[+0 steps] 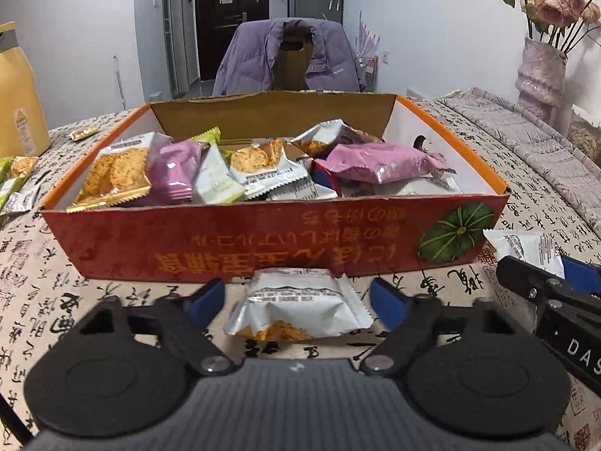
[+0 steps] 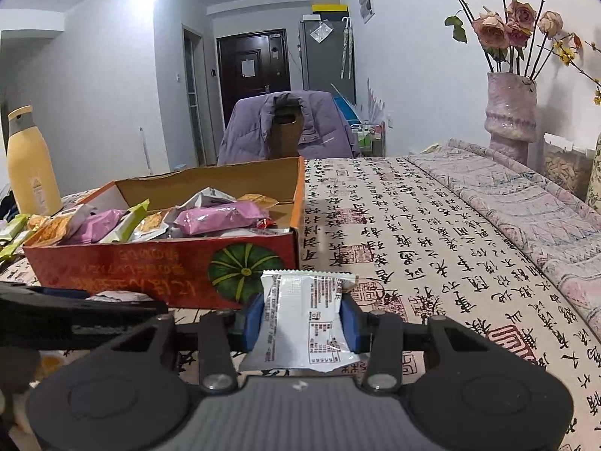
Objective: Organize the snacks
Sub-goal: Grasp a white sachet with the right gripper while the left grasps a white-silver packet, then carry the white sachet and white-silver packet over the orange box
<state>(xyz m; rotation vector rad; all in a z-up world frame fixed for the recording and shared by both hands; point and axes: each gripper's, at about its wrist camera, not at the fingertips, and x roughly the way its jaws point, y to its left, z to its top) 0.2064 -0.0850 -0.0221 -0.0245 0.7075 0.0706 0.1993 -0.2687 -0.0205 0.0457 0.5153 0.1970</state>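
Calligraphy cloth [image 2: 413, 225], box [image 1: 263, 240] ahead. Left gripper [image 1: 296, 300] spread around packet [image 1: 296, 308]: light, crinkly, crushable; pinch sides. Right gripper [image 2: 300, 325] clamps pack [image 2: 304, 323].

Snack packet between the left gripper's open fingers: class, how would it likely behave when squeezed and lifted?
The snack packet looks puffed and crinkled, so it would probably give under the left gripper. Its glossy foil may slip. The crackers showing through its window could crack if squeezed hard.

Snack packet [image 1: 296, 306] before box [image 1: 263, 240], bottle [image 1: 17, 90] left
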